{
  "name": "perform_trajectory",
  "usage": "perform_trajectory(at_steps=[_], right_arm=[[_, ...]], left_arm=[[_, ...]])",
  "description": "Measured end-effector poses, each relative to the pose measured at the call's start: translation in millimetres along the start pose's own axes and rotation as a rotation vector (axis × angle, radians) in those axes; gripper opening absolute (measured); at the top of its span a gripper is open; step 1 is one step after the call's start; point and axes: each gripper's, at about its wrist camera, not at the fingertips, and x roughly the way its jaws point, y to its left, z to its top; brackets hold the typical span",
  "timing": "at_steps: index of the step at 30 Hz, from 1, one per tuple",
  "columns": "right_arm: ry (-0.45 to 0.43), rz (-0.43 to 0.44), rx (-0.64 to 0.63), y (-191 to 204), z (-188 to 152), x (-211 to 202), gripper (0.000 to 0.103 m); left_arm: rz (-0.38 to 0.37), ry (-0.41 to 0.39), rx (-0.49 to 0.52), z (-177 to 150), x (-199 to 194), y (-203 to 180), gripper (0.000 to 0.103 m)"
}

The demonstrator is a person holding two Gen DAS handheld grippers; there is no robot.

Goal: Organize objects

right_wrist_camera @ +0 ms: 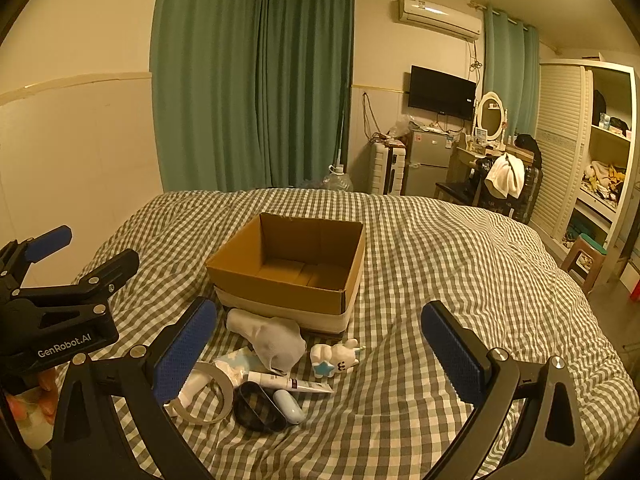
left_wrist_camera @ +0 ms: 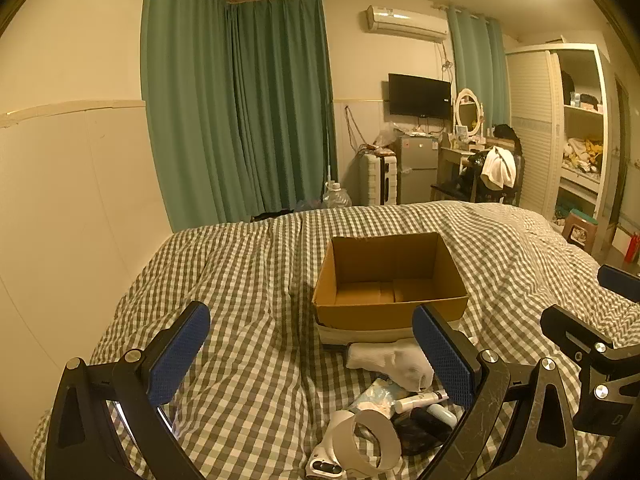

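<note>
An open, empty cardboard box (left_wrist_camera: 390,280) (right_wrist_camera: 292,264) sits on the checked bed cover. In front of it lies a pile: a white sock (left_wrist_camera: 394,360) (right_wrist_camera: 272,338), a white tube (left_wrist_camera: 420,400) (right_wrist_camera: 288,383), a white ring-shaped controller (left_wrist_camera: 360,444) (right_wrist_camera: 204,394), a black case (right_wrist_camera: 258,406), a pale blue capsule (right_wrist_camera: 289,406), a tissue pack (right_wrist_camera: 234,362) and a white toy with a blue star (right_wrist_camera: 334,358). My left gripper (left_wrist_camera: 310,356) (right_wrist_camera: 76,254) is open and empty above the pile's left. My right gripper (right_wrist_camera: 320,354) (left_wrist_camera: 600,308) is open and empty above the pile.
The bed's checked cover (right_wrist_camera: 460,280) spreads wide right of the box. A wall runs along the left (left_wrist_camera: 60,200). Green curtains, a fridge, a dressing table, a chair with a towel (right_wrist_camera: 505,176) and a wardrobe stand beyond the bed.
</note>
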Motion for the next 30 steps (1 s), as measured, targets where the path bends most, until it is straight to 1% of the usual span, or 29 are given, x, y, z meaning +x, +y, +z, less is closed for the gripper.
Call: perform_trajectory(at_steps=[4,5,6,15,18,30], right_arm=[[-0.004,-0.005,0.001,-0.7,1.0,-0.7,0.103],[-0.005,-0.006,0.001,-0.8,1.0,-0.8,0.103],[-0.005,-0.008,0.002,-1.0,0.7,-0.7,0.103],[-0.001,-0.014,-0.001,-0.9,-1.4,-1.2,0.103],[0.001,-0.015,-0.003,0.1,-2.5,-0.8,0.103],[0.008,-0.018,-0.001,2.5,-6.0,3.1,0.103]], left_arm=[[-0.012,0.000,0.000,0.7,-0.5,0.4,0.103],[-0.019,0.000,-0.001,0.8,-0.5,1.1,0.103],[-0.053,-0.001,0.011,1.1,-0.4,1.2,0.103],[-0.101,-0.007,0.024,-2.3,0.2,2.4,0.103],[-0.095,-0.016,0.033,-3.8,-0.6,0.7,0.103],[-0.099,-0.004,0.040,-8.5,3.0,1.6,0.103]])
